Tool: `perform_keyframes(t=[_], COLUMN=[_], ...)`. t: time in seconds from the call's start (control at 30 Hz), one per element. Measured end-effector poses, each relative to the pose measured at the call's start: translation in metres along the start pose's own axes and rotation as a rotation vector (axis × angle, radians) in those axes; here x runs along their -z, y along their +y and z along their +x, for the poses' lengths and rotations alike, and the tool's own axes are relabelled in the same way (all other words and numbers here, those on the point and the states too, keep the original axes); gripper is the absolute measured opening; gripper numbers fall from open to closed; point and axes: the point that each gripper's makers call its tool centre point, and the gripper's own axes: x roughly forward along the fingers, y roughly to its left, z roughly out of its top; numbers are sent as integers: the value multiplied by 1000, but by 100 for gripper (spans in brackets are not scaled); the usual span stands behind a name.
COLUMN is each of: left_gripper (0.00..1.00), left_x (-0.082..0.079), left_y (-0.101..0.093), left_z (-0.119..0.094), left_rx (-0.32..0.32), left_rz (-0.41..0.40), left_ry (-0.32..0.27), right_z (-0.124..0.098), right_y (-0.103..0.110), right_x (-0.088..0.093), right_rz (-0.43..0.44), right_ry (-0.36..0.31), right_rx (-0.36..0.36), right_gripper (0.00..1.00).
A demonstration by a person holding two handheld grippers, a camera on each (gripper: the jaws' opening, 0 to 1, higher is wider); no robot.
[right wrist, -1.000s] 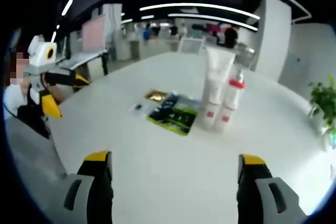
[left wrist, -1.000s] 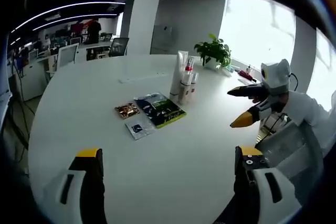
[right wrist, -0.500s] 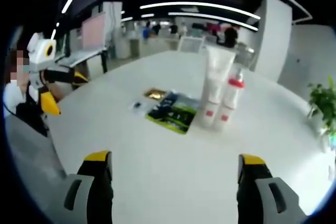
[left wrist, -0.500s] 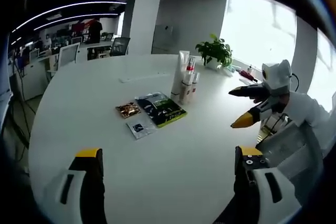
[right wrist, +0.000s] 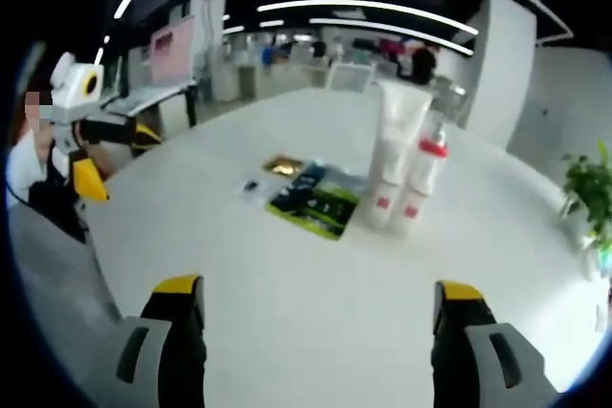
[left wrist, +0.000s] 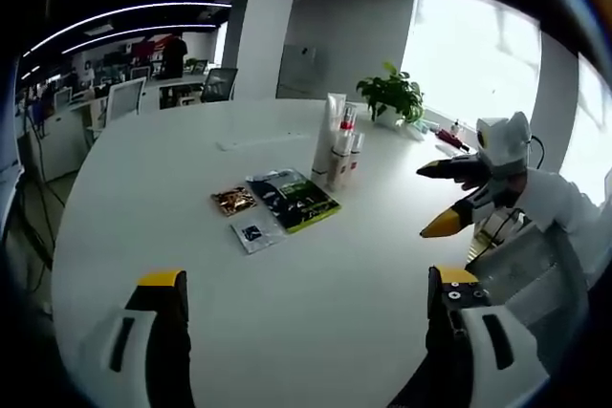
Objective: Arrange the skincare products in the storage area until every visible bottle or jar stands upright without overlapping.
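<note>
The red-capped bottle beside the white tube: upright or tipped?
Upright: the red-capped bottle stands on its base, cap on top, beside the white tube.

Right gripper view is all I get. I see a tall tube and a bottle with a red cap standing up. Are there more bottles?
Observer: Yes. The left gripper view shows a third, smaller bottle standing just past the red-capped bottle and the tube. All three are upright.
Operator: Is anything lying behind them?
Observer: A flat white strip lies on the table beyond them.
Operator: What's behind the plant?
Observer: A big bright window is right behind the plant.
</note>
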Motion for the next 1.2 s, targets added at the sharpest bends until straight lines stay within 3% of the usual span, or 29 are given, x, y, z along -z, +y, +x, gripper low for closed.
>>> perform_keyframes(t=[1.2], left_gripper=[99], left_x=[3], left_y=[-7], left_z=[2], left_rx=[26], left_rz=[-6], left_ry=[13], right_z=[1], right_y=[2], right_x=[2], right_rz=[-11], right_ry=[11], right_rx=[-8], right_gripper=[99])
